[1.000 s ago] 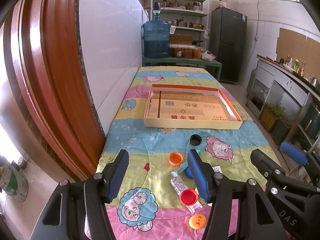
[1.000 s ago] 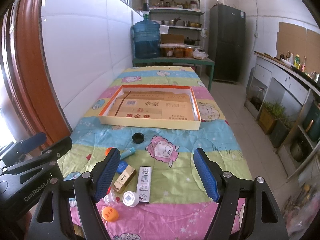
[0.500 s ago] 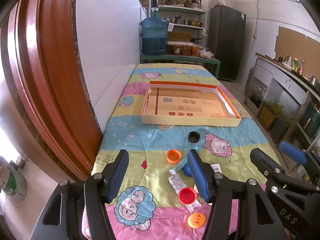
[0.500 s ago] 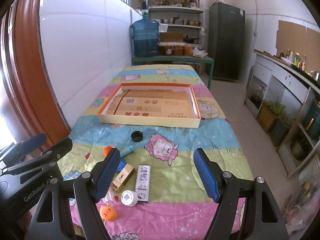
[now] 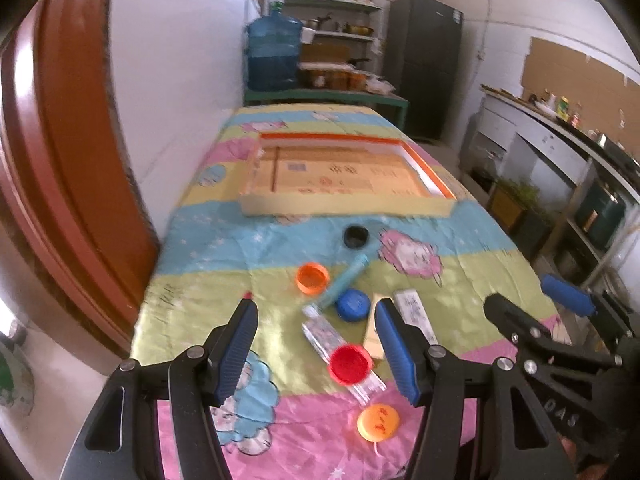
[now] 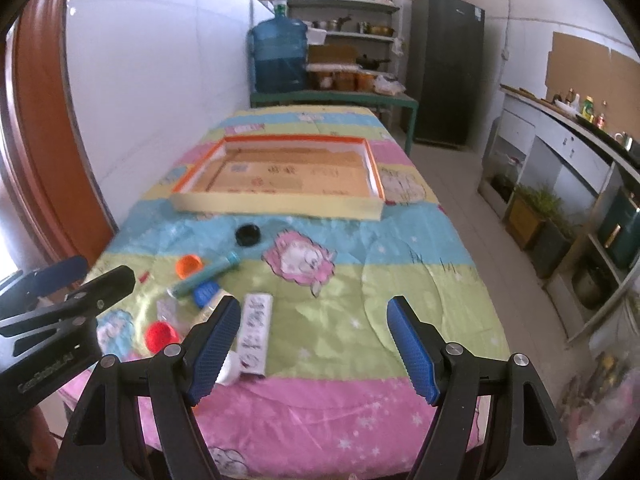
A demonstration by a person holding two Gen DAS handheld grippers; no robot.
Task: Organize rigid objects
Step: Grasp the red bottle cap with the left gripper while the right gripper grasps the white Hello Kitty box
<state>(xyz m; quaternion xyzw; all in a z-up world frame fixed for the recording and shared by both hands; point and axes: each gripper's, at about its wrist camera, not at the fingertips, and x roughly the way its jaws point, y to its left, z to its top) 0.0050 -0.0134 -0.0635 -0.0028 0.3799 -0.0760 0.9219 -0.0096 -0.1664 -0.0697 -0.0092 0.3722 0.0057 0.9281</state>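
Both tools, left tool (image 5: 314, 344) and right tool (image 6: 314, 344), agape above caps.

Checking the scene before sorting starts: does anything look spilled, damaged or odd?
Nothing looks spilled or broken. Loose caps lie scattered near a clear plastic bottle on its side; the red round cap sits on it. The shallow cardboard tray holds nothing loose.

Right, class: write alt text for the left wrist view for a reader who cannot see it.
The open left gripper hovers over small items scattered on a cartoon-print tablecloth: a red cap, an orange cap, a blue cap, a black cap and a teal tube. An empty shallow cardboard tray lies beyond them.
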